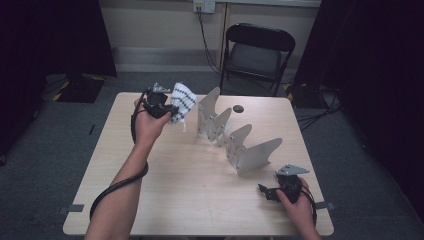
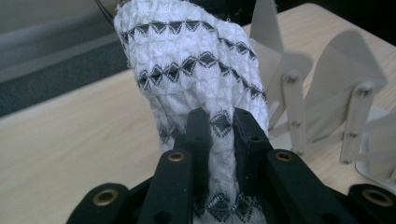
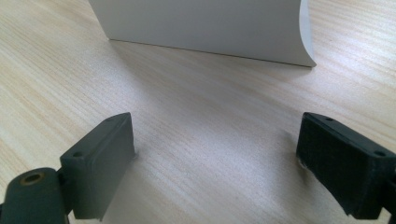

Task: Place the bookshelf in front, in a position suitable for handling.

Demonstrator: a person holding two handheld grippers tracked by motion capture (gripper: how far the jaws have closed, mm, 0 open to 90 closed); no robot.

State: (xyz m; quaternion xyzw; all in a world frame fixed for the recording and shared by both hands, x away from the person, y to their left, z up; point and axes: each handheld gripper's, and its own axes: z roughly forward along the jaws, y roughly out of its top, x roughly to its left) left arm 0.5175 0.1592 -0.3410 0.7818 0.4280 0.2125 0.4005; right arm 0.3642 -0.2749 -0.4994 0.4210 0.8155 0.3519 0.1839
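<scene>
The table [image 1: 190,190] carries a white rack [image 1: 235,137] of upright fins, every slot seemingly bare, though the far ones are hard to read. The left claw [image 2: 219,128] pinches a white cloth with black zigzag bands [image 2: 187,65], lifted just beside the rack's far end. The right claw [image 3: 215,154] rests spread near the front fin. The pickup looks done; placing remains.
</scene>
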